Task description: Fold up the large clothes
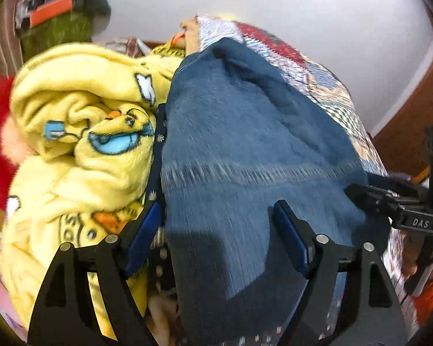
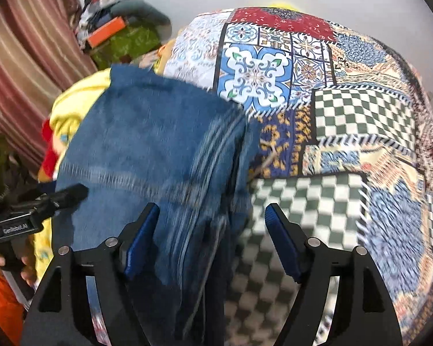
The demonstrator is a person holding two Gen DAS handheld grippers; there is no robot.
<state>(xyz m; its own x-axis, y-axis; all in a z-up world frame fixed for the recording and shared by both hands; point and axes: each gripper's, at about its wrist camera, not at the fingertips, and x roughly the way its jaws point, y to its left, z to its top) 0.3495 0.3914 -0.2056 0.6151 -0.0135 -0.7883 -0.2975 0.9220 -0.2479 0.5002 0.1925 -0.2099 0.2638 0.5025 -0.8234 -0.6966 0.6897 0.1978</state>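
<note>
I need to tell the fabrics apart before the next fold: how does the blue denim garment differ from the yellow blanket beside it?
The blue denim garment is plain, flat-woven cloth with a pale stitched seam; the yellow blanket is fluffy fleece printed with cartoon ducks. The denim lies fairly flat in layers, while the blanket is bunched in a crumpled heap. Both rest on the patchwork bedspread, edges touching.

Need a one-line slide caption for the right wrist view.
Right gripper open over folded blue denim garment lying on patchwork bedspread, left gripper at its far edge.
</note>
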